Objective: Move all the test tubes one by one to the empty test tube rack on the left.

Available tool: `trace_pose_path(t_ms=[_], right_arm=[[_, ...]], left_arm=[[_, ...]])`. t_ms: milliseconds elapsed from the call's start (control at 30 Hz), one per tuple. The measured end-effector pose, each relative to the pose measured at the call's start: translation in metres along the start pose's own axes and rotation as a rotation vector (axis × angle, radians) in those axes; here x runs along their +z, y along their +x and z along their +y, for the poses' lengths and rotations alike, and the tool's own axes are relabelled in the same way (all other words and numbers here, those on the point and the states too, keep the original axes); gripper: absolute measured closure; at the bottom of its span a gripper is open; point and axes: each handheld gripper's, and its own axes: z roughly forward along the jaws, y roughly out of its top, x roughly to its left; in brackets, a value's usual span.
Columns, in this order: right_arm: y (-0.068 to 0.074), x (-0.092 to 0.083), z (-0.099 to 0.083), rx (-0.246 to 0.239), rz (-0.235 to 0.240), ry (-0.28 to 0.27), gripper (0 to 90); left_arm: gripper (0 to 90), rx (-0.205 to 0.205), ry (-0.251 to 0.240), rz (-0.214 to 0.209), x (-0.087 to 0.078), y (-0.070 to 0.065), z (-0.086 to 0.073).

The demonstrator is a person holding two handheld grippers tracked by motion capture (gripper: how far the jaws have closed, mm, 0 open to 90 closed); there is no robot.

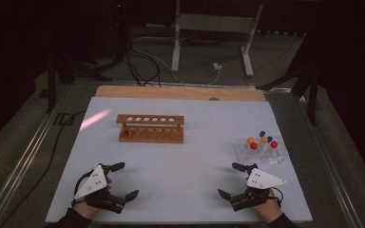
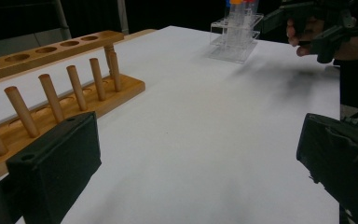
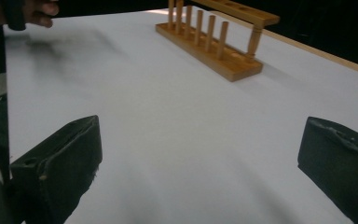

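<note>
Clear rack [image 1: 261, 151] holding capped tubes [image 1: 254, 146] far right, wooden rack [image 1: 150, 128] sitting empty, left gripper [image 1: 125, 181] and right gripper [image 1: 231, 180] resting near, jaws gaping wide, gripping nothing

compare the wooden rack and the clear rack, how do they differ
The wooden rack is brown and opaque, the clear rack see-through plastic. The wooden rack's holes stand empty, while the clear rack holds tubes with red, orange and blue caps. The wooden rack sits mid-table, far from both grippers; the clear rack sits at the right, near the right gripper. Both stand upright on the white table.
</note>
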Motion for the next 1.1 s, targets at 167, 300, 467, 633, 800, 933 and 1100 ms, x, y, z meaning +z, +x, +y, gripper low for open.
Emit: trace_pose_path(t_ms=[167,300,467,633,800,933,1100], right_arm=[[-0.002,-0.002,-0.001,0.008,-0.002,0.002,0.0],[-0.002,-0.002,0.0,0.005,0.0,0.011,0.0],[0.002,-0.002,0.006,0.022,0.021,0.043,0.0],[0.006,-0.006,0.021,0.032,0.032,0.01,0.0],[0.007,-0.01,0.031,0.027,0.014,-0.019,0.0],[0.005,-0.016,0.04,0.016,-0.005,-0.04,0.0],[0.001,-0.025,0.047,0.002,-0.058,-0.055,0.0]], left_arm=[[0.5,-0.007,-0.005,-0.002,0.0,0.0,0.001],[0.5,-0.011,-0.003,-0.006,0.0,0.0,0.001],[0.5,-0.012,-0.005,-0.007,0.0,0.0,0.002],[0.5,-0.014,0.001,-0.008,0.001,0.0,0.001],[0.6,-0.013,-0.001,-0.006,0.0,0.001,0.001],[0.6,-0.017,-0.007,-0.005,0.0,0.001,0.001],[0.5,-0.019,-0.011,-0.004,-0.001,0.001,0.002]])
